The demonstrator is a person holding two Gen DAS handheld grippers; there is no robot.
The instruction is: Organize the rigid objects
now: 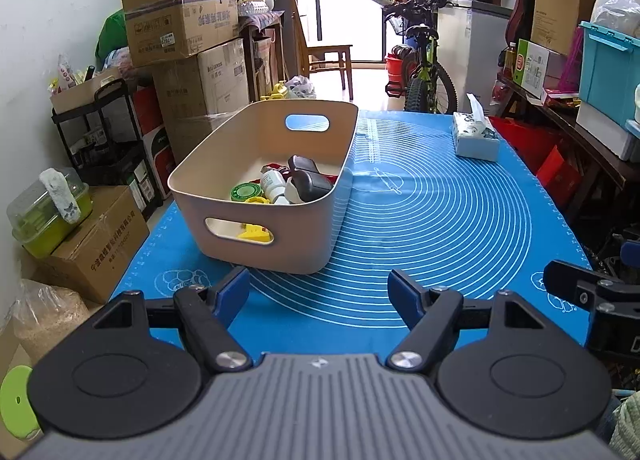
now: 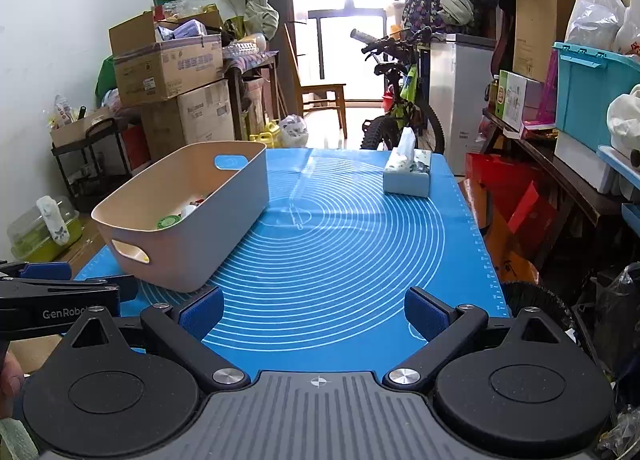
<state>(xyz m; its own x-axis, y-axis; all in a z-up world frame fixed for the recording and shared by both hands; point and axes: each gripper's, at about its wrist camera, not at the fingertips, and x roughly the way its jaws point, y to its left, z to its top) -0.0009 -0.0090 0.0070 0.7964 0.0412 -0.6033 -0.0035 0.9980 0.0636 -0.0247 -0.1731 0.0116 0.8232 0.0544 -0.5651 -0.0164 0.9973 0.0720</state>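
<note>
Both grippers, left [image 1: 318, 290] and right [image 2: 314, 310], hover with fingers wide and empty just short of the bin [image 1: 256, 184], which holds the bottles [image 1: 306, 180] and caps; worktop mat [image 2: 340, 252] bare, so likely finished: withdraw level, clear of bin rim.

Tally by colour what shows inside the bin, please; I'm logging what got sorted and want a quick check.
In the beige bin, as far as the left wrist view shows; some pieces overlap:
Dark brown bottles: 2
White bottle: 1
Green round lid: 1
Yellow pieces: 2
Red item, mostly hidden: 1
Total: 7
</note>
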